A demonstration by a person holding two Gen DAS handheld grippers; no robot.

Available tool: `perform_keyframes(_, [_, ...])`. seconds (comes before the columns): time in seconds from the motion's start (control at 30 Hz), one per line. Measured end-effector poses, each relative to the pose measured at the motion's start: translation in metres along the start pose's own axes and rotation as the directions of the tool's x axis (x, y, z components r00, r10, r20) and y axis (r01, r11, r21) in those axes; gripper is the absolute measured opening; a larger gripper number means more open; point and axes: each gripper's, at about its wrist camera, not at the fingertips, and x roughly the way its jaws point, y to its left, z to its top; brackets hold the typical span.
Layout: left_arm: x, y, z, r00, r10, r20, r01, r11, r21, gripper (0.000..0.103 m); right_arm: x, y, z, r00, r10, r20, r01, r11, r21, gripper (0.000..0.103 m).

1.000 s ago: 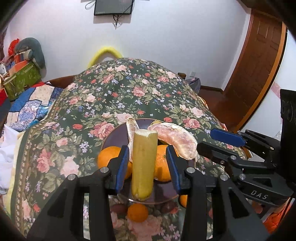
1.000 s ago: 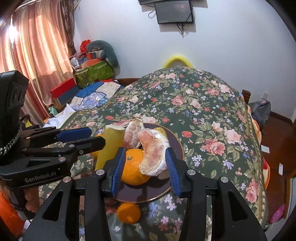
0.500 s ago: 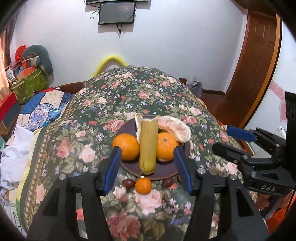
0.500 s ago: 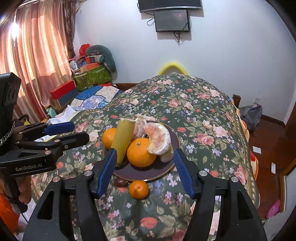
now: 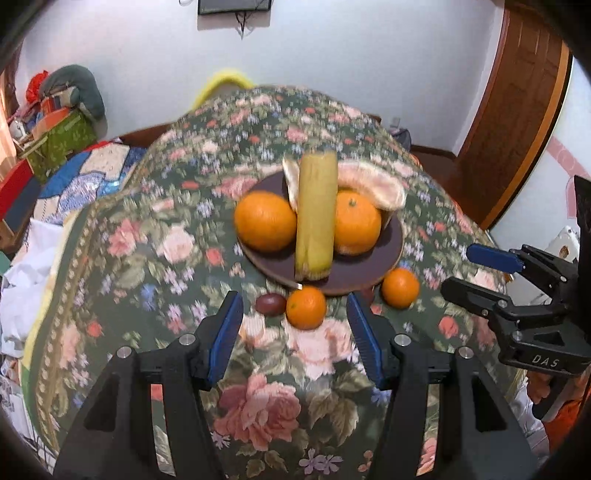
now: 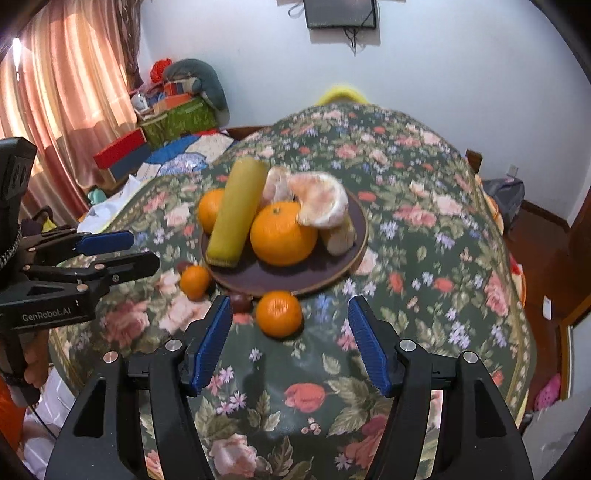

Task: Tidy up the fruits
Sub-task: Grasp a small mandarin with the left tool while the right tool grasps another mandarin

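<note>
Both tongs have pulled back from the plate (image 5: 391, 236) and spread, the left tongs (image 5: 295, 332) and right tongs (image 6: 290, 332) now pinching nothing. The sugarcane piece (image 5: 316, 210) and pomelo segment (image 6: 321, 203) stay on the plate on the bench (image 5: 258, 387), so 2 small oranges (image 5: 306, 307) beside it look next.

White walls (image 6: 443, 66) carried a mounted dark screen (image 6: 340, 13). Sunlit pink curtains (image 6: 66, 92) hung left. A wooden door (image 5: 517, 110) stood right. Floral tablecloth (image 6: 424, 258) covered the bench; floor (image 6: 546, 229) was reddish wood.
</note>
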Motion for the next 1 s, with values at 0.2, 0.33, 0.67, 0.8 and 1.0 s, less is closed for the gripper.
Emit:
perform_keyframes(0.2, [0.021,-0.001,-0.01,0.999,-0.027,-0.046,0.027,1.0,-0.015,0.054,0.017,0.001,-0.009,0.999,-0.001,-0.04,0.001,1.0,0.001,0.062])
perform_keyframes(0.33, [0.031,-0.006,-0.01,0.997,-0.031,-0.066,0.031,1.0,0.005,0.045,0.025,0.002,-0.011,0.999,0.0,-0.054,0.0,1.0,0.0,0.062])
perform_keyframes(0.67, [0.047,-0.004,-0.008,0.996,-0.044,-0.081,0.044,0.999,-0.007,0.031,0.043,0.002,-0.011,0.996,0.048,-0.081,-0.047,0.999,0.015,0.048])
perform_keyframes(0.8, [0.05,-0.003,-0.007,0.996,-0.036,-0.083,0.035,0.999,-0.007,0.031,0.05,0.004,-0.012,0.992,0.073,-0.103,-0.071,0.997,0.022,0.038])
perform_keyframes(1.0, [0.053,-0.001,-0.006,0.996,-0.039,-0.084,0.038,0.999,-0.019,0.031,0.05,0.004,-0.012,0.992,0.072,-0.102,-0.07,0.997,0.025,0.034])
